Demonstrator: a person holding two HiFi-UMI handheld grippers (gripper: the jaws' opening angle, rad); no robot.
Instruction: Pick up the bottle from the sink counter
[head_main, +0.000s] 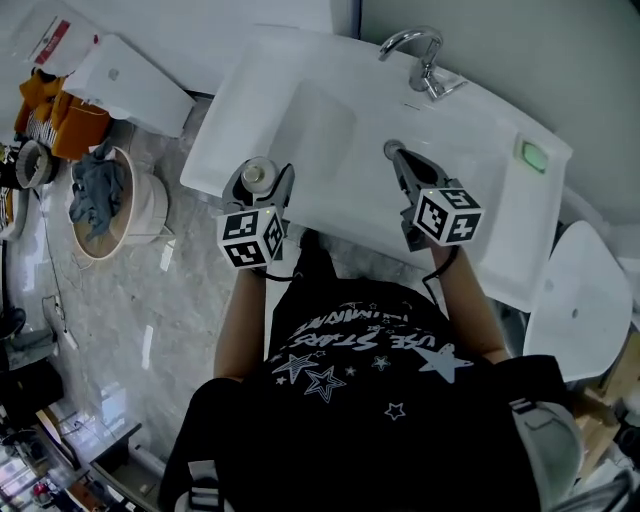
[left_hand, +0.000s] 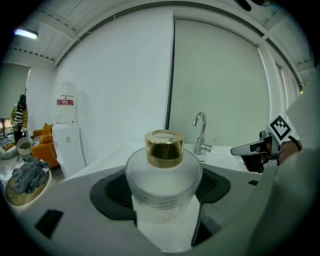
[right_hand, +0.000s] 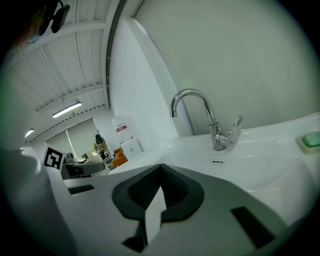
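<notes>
A frosted bottle (left_hand: 162, 200) with a gold cap (left_hand: 164, 148) stands upright between the jaws of my left gripper (left_hand: 164, 187), which is shut on its body. In the head view the bottle (head_main: 256, 172) and the left gripper (head_main: 260, 186) are at the front left corner of the white sink counter (head_main: 490, 170). I cannot tell whether the bottle's base touches the counter. My right gripper (head_main: 396, 153) hovers over the basin near the drain, shut with nothing in it; its pads meet (right_hand: 160, 170).
A chrome faucet (head_main: 420, 55) stands at the back of the counter, with a green soap (head_main: 534, 154) at the right. On the floor to the left are a round basket holding a grey cloth (head_main: 105, 200) and a white bin (head_main: 125, 85).
</notes>
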